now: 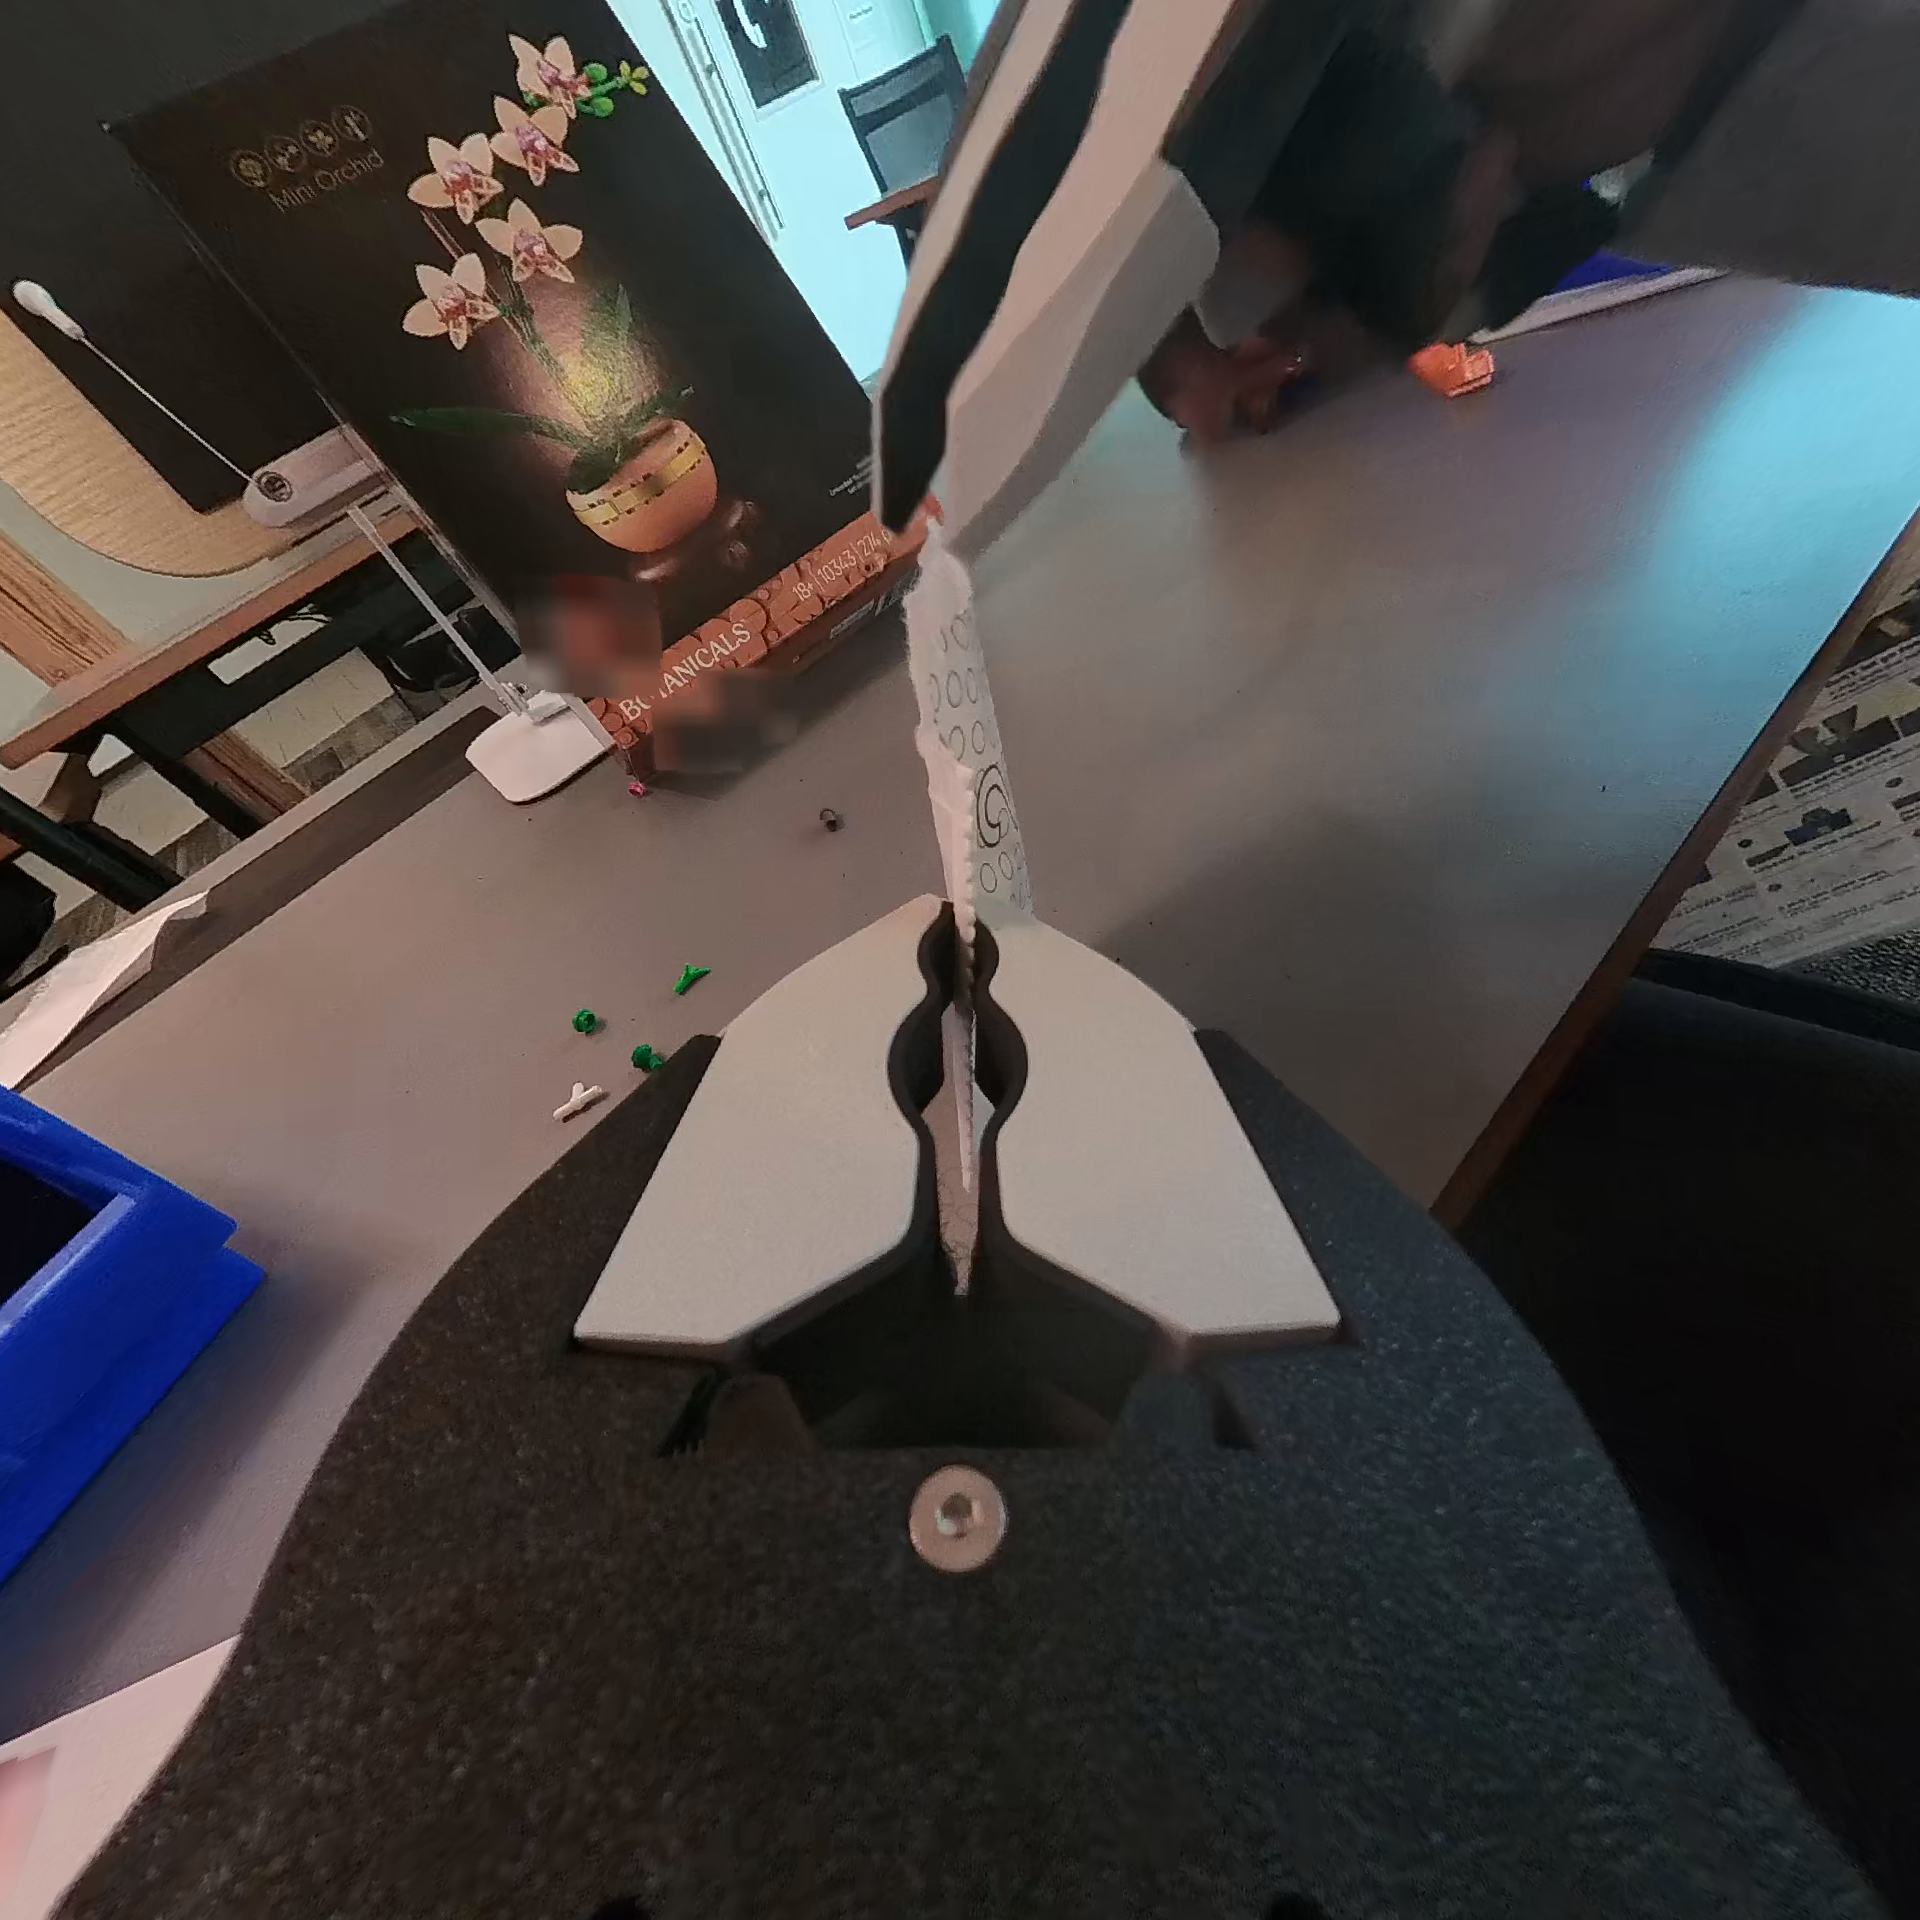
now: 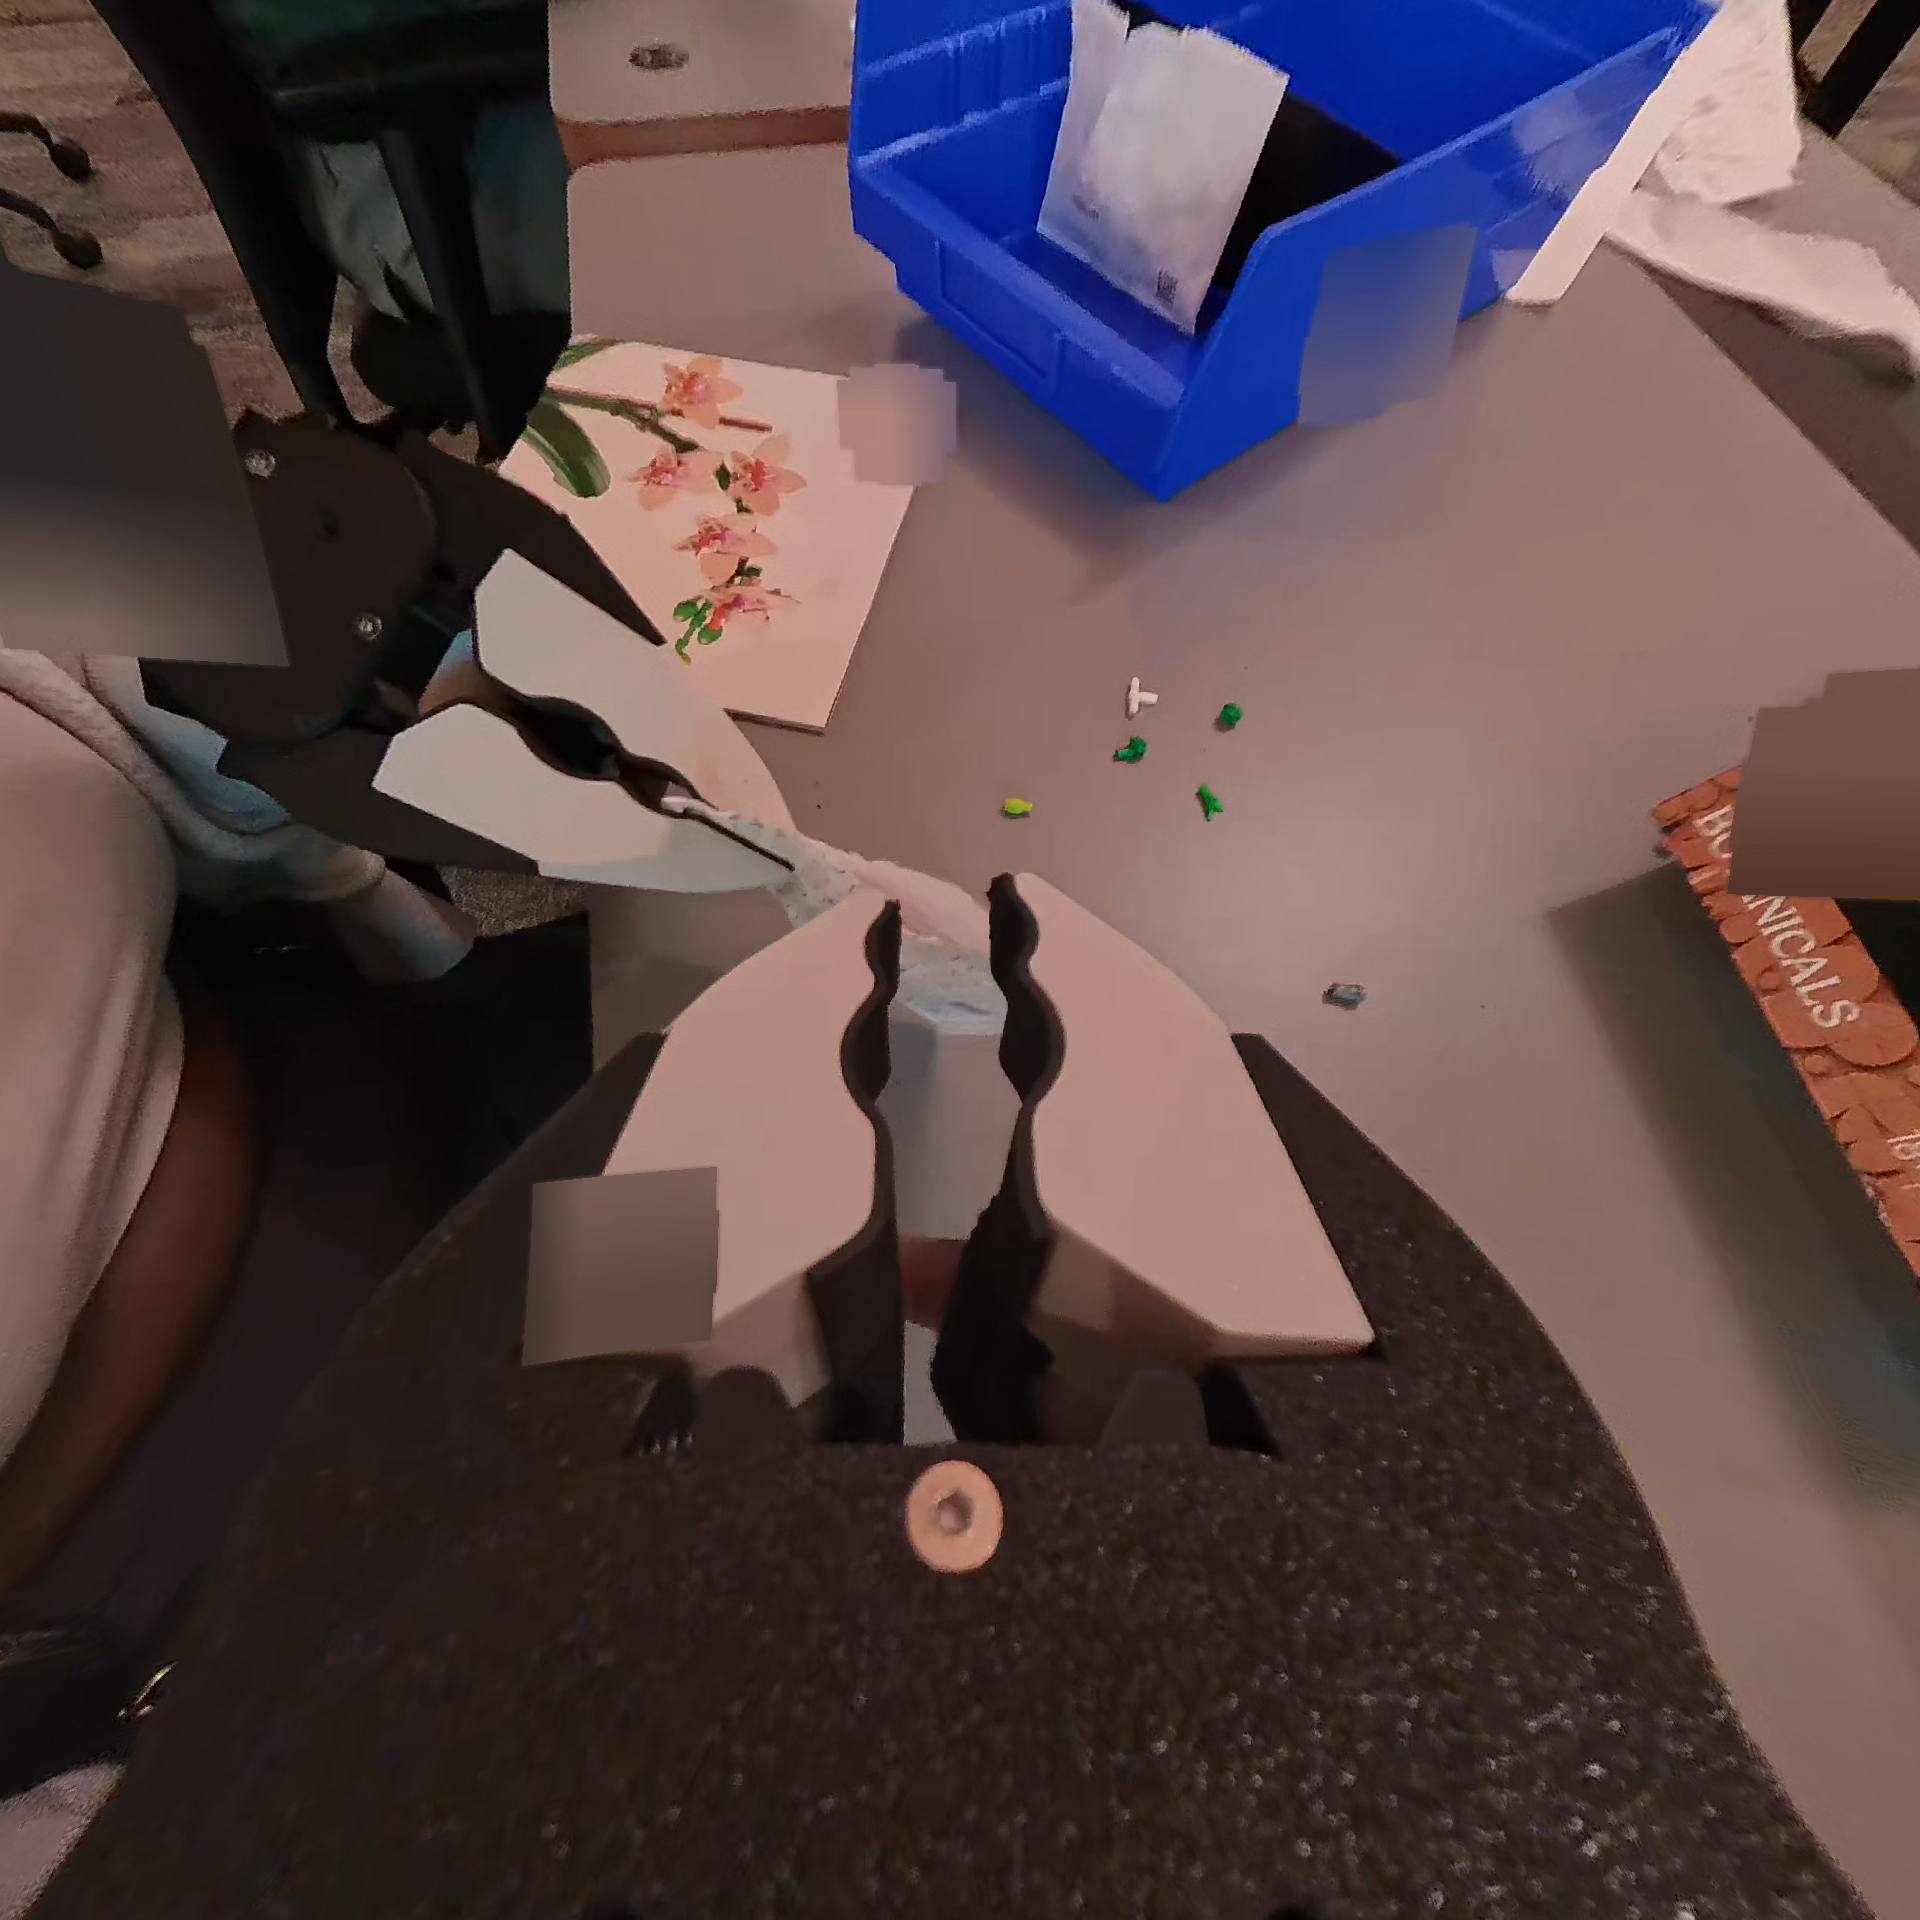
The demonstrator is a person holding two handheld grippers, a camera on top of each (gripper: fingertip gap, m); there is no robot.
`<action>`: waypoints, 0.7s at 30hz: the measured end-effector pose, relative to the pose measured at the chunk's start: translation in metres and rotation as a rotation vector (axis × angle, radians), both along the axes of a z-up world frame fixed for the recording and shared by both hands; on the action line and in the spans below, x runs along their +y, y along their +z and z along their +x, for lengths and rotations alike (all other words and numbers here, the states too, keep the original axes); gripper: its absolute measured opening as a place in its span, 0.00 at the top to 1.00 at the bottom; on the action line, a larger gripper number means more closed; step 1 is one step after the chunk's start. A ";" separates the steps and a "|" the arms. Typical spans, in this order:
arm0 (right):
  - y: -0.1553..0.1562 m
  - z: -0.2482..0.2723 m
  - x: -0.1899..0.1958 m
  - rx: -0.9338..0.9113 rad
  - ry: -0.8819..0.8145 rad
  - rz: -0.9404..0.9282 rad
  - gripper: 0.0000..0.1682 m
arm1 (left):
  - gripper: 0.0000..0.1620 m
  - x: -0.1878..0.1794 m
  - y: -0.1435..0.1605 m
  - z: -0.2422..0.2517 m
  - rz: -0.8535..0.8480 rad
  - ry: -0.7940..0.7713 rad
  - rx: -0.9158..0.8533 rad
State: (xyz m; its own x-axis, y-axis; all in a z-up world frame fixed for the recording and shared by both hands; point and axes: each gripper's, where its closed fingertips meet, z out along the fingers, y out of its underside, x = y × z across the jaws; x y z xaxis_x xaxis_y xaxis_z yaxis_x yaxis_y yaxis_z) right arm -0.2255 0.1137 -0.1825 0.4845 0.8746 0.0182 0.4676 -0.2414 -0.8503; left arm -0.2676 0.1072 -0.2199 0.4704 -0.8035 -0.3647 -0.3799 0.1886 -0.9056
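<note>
A white paper bag (image 1: 966, 727) printed with small circles is stretched between both grippers above the grey table (image 1: 1351, 675). My left gripper (image 1: 961, 914) is shut on its near serrated edge. My right gripper (image 1: 920, 514) comes down from the top and holds the bag's far end. In the right wrist view, my right gripper (image 2: 940, 899) has its jaws a narrow gap apart, and the bag (image 2: 940, 1091) fills that gap. The left gripper (image 2: 769, 852) pinches the bag from the left there.
A blue bin (image 2: 1143, 395) holds another white bag (image 2: 1153, 187). A dark flower-printed box (image 1: 468, 312) stands at the back. A flower booklet (image 2: 748, 520), small green pieces (image 2: 1127, 748) and a white piece (image 2: 1138, 696) lie on the table. The table edge (image 1: 1662, 883) runs along the right.
</note>
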 end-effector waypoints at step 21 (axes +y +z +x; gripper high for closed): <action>-0.107 0.038 0.124 -0.147 -0.197 -0.201 0.95 | 1.00 -0.003 0.001 -0.001 -0.003 -0.006 -0.005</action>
